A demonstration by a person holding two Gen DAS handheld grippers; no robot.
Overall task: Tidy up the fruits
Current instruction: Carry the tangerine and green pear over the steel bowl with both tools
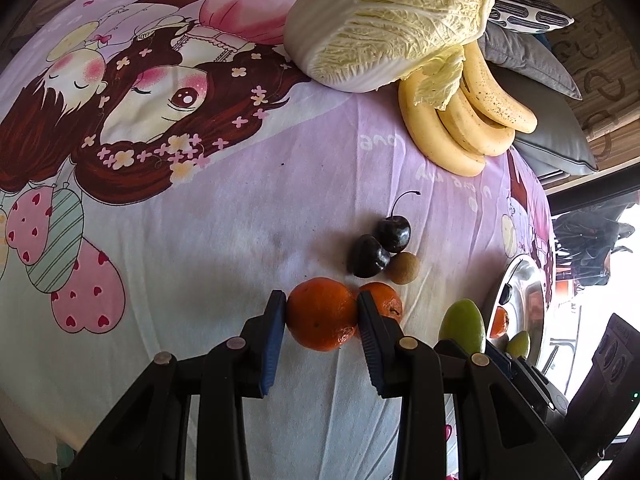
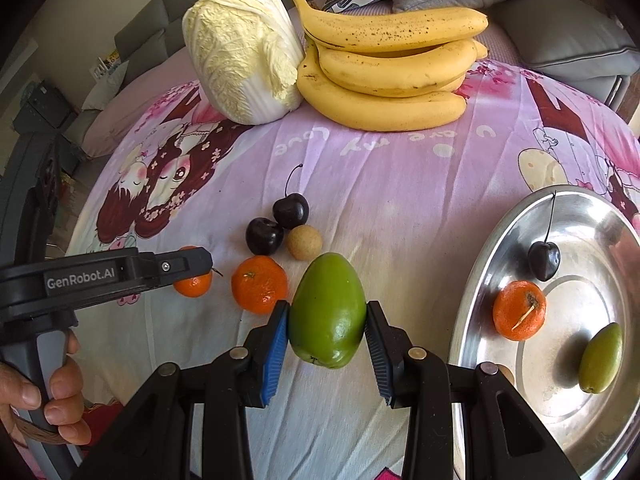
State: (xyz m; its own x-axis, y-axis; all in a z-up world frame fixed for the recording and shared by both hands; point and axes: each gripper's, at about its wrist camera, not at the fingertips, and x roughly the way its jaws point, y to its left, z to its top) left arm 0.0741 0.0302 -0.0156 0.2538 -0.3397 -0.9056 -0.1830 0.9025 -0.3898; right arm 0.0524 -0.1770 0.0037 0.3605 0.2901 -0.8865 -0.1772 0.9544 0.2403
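Observation:
In the left wrist view my left gripper (image 1: 322, 316) is shut on an orange tangerine (image 1: 320, 314), held just above the cloth. A second tangerine (image 1: 384, 300) lies right behind it, with two dark cherries (image 1: 370, 256) and a brown longan (image 1: 404, 267) beyond. In the right wrist view my right gripper (image 2: 327, 320) is shut on a green oval fruit (image 2: 327, 316). The left gripper (image 2: 192, 266) shows at the left there, a hand on its handle, with its tangerine (image 2: 194, 284) under the tip. The steel plate (image 2: 472, 280) at the right holds a cherry (image 2: 543, 260), a tangerine (image 2: 519, 310) and a green fruit (image 2: 600, 358).
A napa cabbage (image 2: 244, 56) and a bunch of bananas (image 2: 384, 76) lie at the far side of the pink cartoon-print cloth (image 2: 400, 200). Grey cushions (image 2: 560, 32) are stacked behind them. A loose tangerine (image 2: 259, 290), two cherries (image 2: 264, 236) and a longan (image 2: 305, 242) lie mid-cloth.

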